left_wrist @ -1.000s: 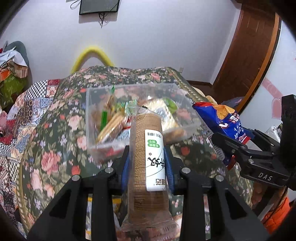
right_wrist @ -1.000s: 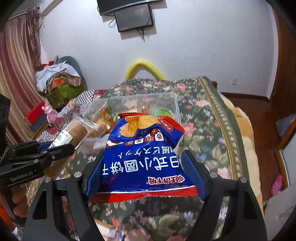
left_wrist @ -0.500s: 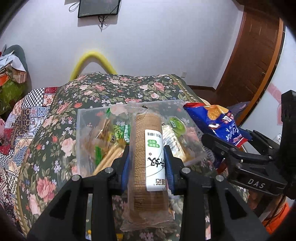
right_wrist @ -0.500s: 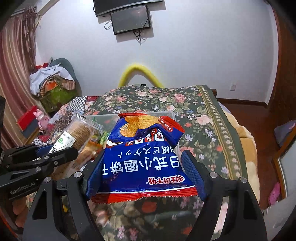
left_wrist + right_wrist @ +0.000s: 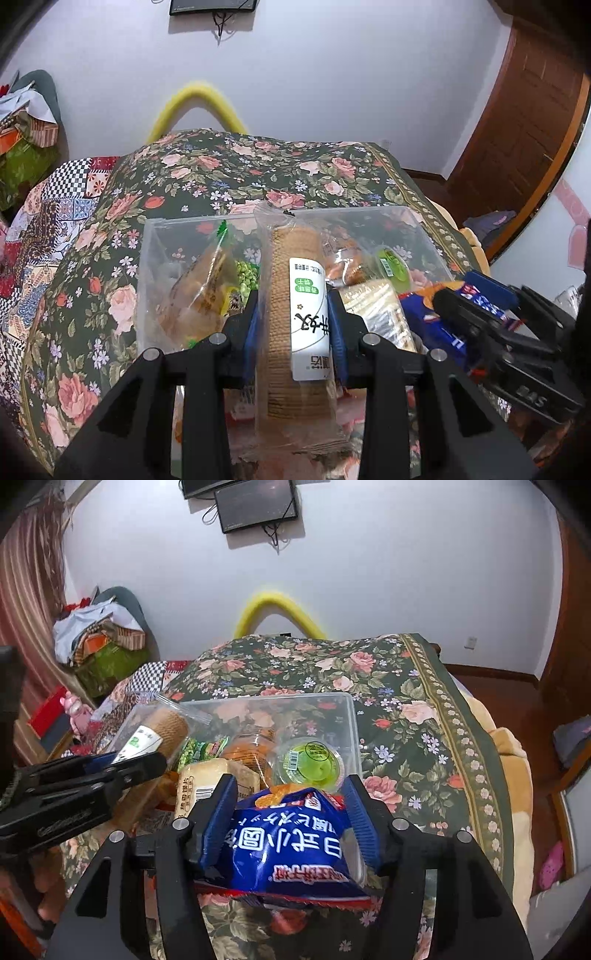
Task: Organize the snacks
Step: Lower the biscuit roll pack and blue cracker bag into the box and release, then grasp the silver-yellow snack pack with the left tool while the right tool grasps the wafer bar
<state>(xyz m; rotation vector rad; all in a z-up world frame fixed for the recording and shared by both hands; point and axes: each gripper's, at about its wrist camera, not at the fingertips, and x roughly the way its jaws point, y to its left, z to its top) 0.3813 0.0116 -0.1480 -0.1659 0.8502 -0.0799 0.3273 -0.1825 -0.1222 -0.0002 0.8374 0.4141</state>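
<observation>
My left gripper [image 5: 291,314] is shut on a clear-wrapped roll of brown biscuits [image 5: 295,325] with a white label, held over the near part of the clear plastic bin [image 5: 177,223]. My right gripper [image 5: 290,794] is shut on a blue snack bag [image 5: 284,849], held over the bin's [image 5: 352,716] near right corner. The bin holds several snacks, among them a green jelly cup [image 5: 310,762] and a pale wafer pack [image 5: 207,782]. The left gripper with the roll [image 5: 162,727] shows at the left of the right wrist view.
The bin sits on a bed with a dark floral cover [image 5: 258,162]. A yellow arc [image 5: 199,107] stands behind the bed against the white wall. A pile of clothes [image 5: 99,635] lies at far left. A wooden door [image 5: 524,122] is on the right.
Both grippers have moved forward and down over the bin with their snacks. The blue bag now sits lower, above the bin's near right corner.
</observation>
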